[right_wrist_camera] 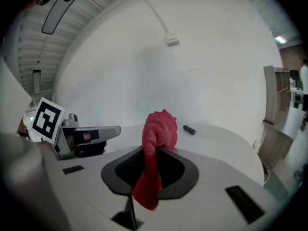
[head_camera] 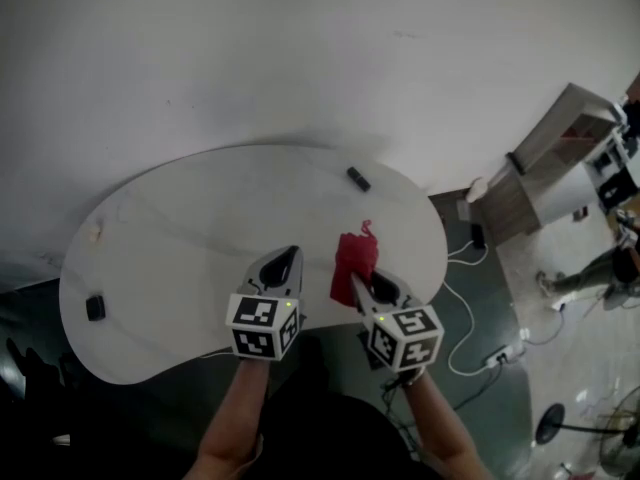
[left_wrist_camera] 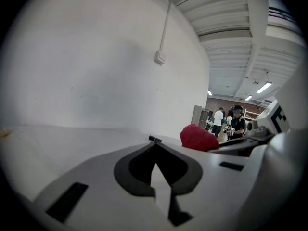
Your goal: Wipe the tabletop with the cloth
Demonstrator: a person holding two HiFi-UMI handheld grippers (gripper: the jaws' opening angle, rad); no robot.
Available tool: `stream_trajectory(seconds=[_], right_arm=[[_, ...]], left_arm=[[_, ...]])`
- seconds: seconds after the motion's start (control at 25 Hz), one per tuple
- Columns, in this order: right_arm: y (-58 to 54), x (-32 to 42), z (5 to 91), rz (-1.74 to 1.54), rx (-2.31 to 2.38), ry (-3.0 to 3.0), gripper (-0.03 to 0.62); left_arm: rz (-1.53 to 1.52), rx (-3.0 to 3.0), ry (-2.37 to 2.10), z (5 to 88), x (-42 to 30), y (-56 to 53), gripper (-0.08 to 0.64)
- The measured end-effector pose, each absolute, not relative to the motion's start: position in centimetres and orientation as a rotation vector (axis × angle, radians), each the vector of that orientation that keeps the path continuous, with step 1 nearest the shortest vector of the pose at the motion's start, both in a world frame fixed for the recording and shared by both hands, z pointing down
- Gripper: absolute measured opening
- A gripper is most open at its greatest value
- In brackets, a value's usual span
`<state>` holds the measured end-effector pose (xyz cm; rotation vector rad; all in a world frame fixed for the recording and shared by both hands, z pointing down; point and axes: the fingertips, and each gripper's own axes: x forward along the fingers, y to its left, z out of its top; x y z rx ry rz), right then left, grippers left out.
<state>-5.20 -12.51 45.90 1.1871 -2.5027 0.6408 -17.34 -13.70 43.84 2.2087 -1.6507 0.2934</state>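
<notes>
The left gripper (head_camera: pixel 289 258) is held low over the white tabletop (head_camera: pixel 190 218), its jaws closed on nothing, probably parked there to keep out of the wiping path. Just to its right, the right gripper (head_camera: pixel 358 284) pinches the red cloth (head_camera: pixel 355 252) between closed jaws. The cloth bunches beyond the tips, likely so the wad can be pressed down and dragged; whether it touches the table is unclear

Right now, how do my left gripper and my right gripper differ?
The left gripper has its jaws together with nothing between them; the right gripper has its jaws shut on the red cloth. The cloth bunches up past the right gripper's jaws, while the left gripper's tips are bare. Both point away from you, side by side over the white table.
</notes>
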Motion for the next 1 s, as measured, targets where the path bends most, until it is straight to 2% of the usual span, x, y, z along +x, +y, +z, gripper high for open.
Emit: stream_trajectory(seconds=[1.0], right_arm=[[-20.4,-13.3,54.5,0.536,0.924,-2.295,0.063]], left_arm=[[0.341,2.099,-1.609,48.7,-20.8,-19.7,0.003]])
